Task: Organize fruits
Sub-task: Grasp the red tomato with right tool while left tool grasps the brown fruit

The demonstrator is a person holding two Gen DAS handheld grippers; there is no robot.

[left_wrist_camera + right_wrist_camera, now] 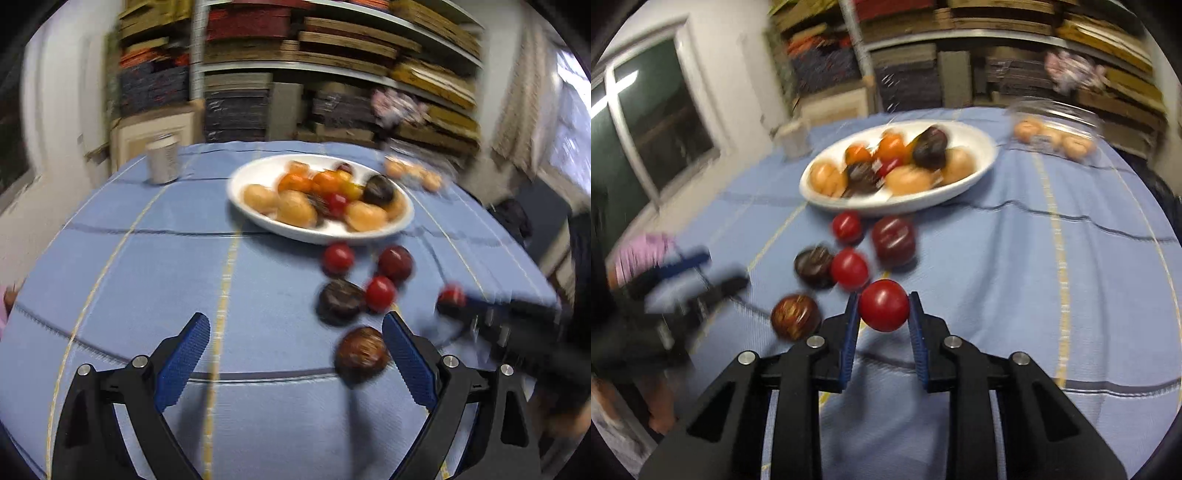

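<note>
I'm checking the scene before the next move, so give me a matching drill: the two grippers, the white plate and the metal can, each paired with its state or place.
Things:
1. right gripper
2. left gripper
3. white plate
4. metal can

States or places:
A. holds a pile of mixed fruit
B. open, nothing between its fingers
C. stands at the far left of the blue tablecloth
D. shut on a red tomato

Pairs: 1-D, 2-B, 3-A, 4-C
</note>
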